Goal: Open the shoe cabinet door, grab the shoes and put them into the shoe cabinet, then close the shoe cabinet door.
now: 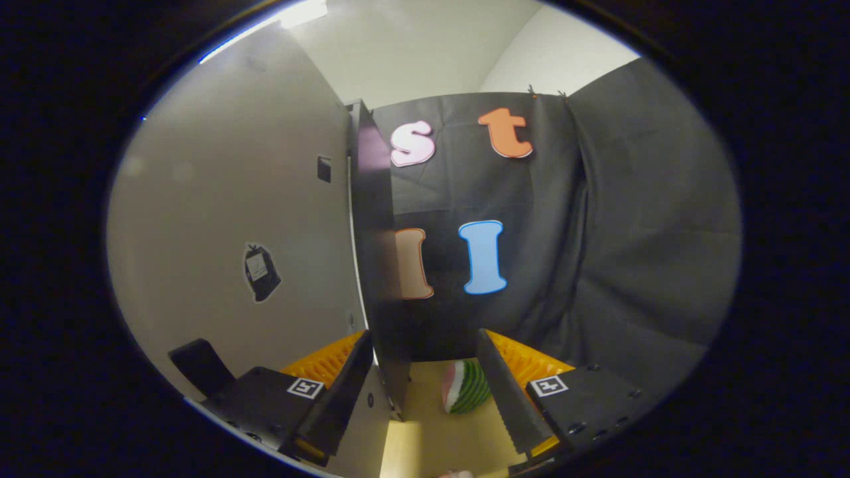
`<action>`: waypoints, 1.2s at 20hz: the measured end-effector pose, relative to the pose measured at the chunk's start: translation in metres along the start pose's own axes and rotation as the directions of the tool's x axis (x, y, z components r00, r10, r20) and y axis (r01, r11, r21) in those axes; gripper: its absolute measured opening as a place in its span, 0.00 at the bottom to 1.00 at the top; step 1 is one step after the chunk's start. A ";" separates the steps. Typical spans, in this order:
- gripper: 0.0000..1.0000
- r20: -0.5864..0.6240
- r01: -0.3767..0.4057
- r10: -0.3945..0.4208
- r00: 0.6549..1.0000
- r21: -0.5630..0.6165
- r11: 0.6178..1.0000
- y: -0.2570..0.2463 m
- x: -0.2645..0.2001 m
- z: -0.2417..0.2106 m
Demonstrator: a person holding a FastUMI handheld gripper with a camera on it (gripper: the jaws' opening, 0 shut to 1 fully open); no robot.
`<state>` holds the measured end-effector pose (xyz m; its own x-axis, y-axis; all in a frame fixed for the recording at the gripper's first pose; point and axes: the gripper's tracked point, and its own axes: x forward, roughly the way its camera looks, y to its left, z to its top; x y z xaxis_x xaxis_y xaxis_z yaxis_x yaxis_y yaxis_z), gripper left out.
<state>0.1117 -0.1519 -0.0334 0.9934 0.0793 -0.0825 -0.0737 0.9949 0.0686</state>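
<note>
Here, on the far left, the wide pale face of the shoe cabinet door (226, 219) takes most of the space. It carries a small dark sticker (261, 272) with a light label on it (the print is too small to make out), and higher, near the free edge, a little dark square patch (323, 168). Low beside the left finger a dark angled block (199, 366) stands against the door; I cannot tell what it is.

The door stands edge-on toward the camera. Its dark narrow edge (378, 259) runs from the top down to the space between the fingers and ends just inside the left finger (342, 392).

The gripper (425, 398) has its jaws spread apart, with the door edge in the gap between them. The left finger lies on the pale side of the door and seems to be very near it or touching it, but I cannot tell which. The right finger (508, 392) is well apart from the edge, so the fingers are not pressing on the door together.

Between the door edge and the right finger lies a pale yellowish surface (431, 438), and on it, just beside the right finger, a round thing with green stripes and a pink and white side (468, 387).

Beyond all this hangs the black cloth wall (631, 232), with folds on its right part, and above it the light ceiling (425, 46).
</note>
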 end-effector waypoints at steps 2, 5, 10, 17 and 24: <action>0.95 0.002 0.021 -0.021 1.000 -0.010 1.000 -0.001 -0.004 0.000; 0.93 0.011 0.047 -0.047 0.999 -0.015 0.999 0.004 -0.009 0.001; 0.92 0.016 0.050 -0.049 0.999 -0.032 0.998 0.032 -0.011 0.002; 0.92 0.014 0.079 -0.079 0.997 -0.031 0.996 0.101 -0.005 -0.005; 0.92 0.034 0.110 -0.110 0.993 0.009 0.994 0.188 0.017 -0.013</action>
<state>0.1137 0.0378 -0.0352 0.9979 -0.0326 -0.0560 0.0363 0.9970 0.0678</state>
